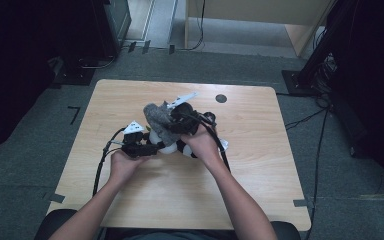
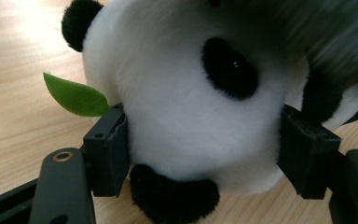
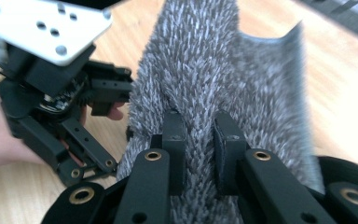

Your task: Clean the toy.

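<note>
A black-and-white panda plush (image 2: 191,116) lies on the wooden table (image 1: 260,185), a green felt leaf (image 2: 77,97) beside its head. My left gripper (image 2: 205,158) is shut on the panda's white head, one pad pressing each side. In the high view that left gripper (image 1: 150,148) sits at the panda (image 1: 169,146) near the table's middle. My right gripper (image 3: 200,140) is shut on a fold of grey fuzzy cloth (image 3: 205,70), which hangs just above the panda. From above, the grey cloth (image 1: 157,119) stands over the plush with the right gripper (image 1: 175,122) behind it.
A small dark round hole (image 1: 221,98) marks the table's far side. The left gripper's cable (image 1: 100,165) trails toward the near left edge. Black equipment stands (image 1: 315,60) and cables sit on the carpet around the table. In the right gripper view the left gripper's grey plate (image 3: 42,25) is close at upper left.
</note>
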Demonstrator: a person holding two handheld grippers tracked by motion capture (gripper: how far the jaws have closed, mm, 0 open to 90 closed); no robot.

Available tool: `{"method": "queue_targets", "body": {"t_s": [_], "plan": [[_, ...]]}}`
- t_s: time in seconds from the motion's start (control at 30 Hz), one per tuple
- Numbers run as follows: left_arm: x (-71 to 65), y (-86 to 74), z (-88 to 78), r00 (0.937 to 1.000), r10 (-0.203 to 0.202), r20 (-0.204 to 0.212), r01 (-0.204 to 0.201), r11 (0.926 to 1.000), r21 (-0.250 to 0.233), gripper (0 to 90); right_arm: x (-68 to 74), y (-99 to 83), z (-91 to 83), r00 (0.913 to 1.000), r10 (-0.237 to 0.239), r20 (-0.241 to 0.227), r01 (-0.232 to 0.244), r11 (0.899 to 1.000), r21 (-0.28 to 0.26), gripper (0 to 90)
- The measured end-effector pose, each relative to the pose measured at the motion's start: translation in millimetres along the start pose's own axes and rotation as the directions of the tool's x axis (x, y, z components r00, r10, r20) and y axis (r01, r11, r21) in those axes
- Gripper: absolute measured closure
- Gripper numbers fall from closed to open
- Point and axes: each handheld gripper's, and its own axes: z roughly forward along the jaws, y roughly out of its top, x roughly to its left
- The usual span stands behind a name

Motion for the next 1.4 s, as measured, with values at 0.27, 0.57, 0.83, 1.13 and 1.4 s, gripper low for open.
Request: {"method": "queue_targets", "body": {"t_s": [0.27, 0.57, 0.83, 1.13, 1.4], "plan": [[0.6, -0.1, 2.0, 0.9999, -0.010, -0.007, 0.010, 1.0000, 0.001, 28.3, 5.2, -11.6, 22.4, 0.9989, -0.037, -0.028, 0.038, 0.999, 0.037, 78.3], [-1.0, 0.7, 3.7, 0.9995, 0.020, -0.023, -0.019, 0.9996, 0.019, 31.4, 3.4, -32.7, 16.6, 0.9966, -0.048, -0.067, 0.053, 0.996, 0.077, 79.9], [0.3, 1.1, 4.4, 0.9999, 0.004, -0.014, -0.003, 0.9999, 0.014, 33.6, -6.7, -49.8, 2.9, 0.9958, -0.008, -0.092, 0.016, 0.996, 0.085, 80.9], [-1.1, 1.3, 5.2, 0.9998, 0.012, -0.016, -0.012, 0.9998, 0.015, 34.3, -9.3, -62.8, -17.7, 0.9987, -0.015, -0.050, 0.022, 0.990, 0.140, 81.1], [-3.3, 1.4, 6.8, 0.9991, 0.033, -0.027, -0.033, 0.9993, 0.018, 34.4, -26.3, -68.0, -35.5, 0.9992, 0.038, -0.014, -0.036, 0.993, 0.111, 81.1]]}}
